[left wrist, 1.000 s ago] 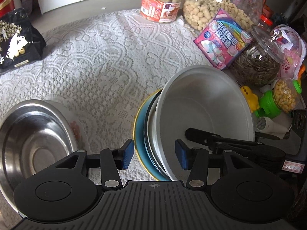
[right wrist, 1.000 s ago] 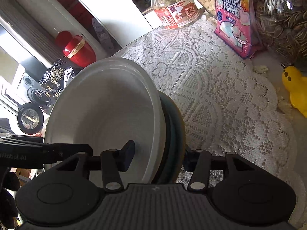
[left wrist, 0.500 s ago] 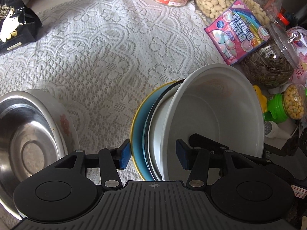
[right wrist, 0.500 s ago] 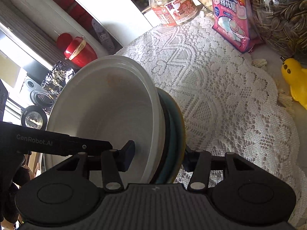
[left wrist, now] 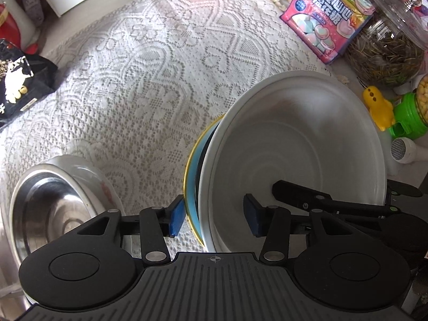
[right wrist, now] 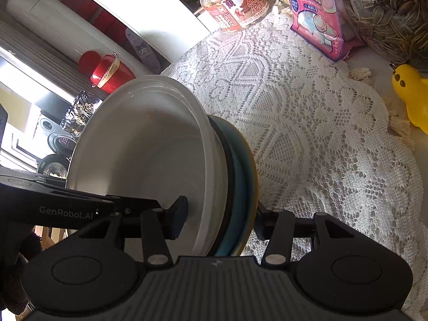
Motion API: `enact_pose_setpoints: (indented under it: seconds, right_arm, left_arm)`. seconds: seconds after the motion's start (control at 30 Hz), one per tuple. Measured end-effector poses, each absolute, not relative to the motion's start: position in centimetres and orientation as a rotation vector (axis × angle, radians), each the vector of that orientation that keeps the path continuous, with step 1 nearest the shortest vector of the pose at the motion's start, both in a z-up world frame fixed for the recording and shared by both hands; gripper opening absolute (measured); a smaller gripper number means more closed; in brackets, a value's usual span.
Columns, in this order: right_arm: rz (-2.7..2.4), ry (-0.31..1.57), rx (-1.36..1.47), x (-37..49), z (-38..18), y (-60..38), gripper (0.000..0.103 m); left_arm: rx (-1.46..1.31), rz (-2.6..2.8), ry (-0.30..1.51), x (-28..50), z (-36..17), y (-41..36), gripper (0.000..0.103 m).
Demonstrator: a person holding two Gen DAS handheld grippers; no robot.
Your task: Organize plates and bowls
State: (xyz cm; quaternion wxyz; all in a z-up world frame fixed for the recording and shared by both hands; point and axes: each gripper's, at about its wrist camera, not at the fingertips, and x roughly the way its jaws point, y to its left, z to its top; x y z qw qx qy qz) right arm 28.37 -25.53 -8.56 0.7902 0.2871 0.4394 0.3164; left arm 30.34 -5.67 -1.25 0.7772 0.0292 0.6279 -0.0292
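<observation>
Home dining rm: lace tablecloth (left wrist: 160, 80), peanut jar (right wrist: 232, 2), marshmallow bag (left wrist: 329, 21), washer (right wrist: 62, 141) behind.

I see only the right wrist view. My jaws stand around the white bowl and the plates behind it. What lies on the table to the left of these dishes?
Observer: A steel bowl, nested in a white dish with a red pattern.
Operator: Where does the left gripper stand?
Observer: The left gripper straddles the same dishes, with one side outside the yellow-rimmed plate and the other inside the white bowl. I cannot tell whether it clamps.
Operator: What is past the yellow duck?
Observer: A green container sits right beside the yellow duck.
</observation>
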Motion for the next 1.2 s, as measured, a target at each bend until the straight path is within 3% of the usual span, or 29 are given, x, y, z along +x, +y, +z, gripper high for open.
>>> enact_pose_setpoints:
  seconds: [0.43,1.2]
  right_arm:
    - [0.685,0.952,0.629,28.5,-8.7,-25.6,0.049]
    - [0.684,0.955,0.641,28.2,-8.9,-26.2,0.049]
  left_arm:
    - [0.02,-0.146,1.374,30.6,-2.0,-4.8,0.056]
    - [0.075,-0.117,1.448,31.9,-1.8,-5.9,0.054]
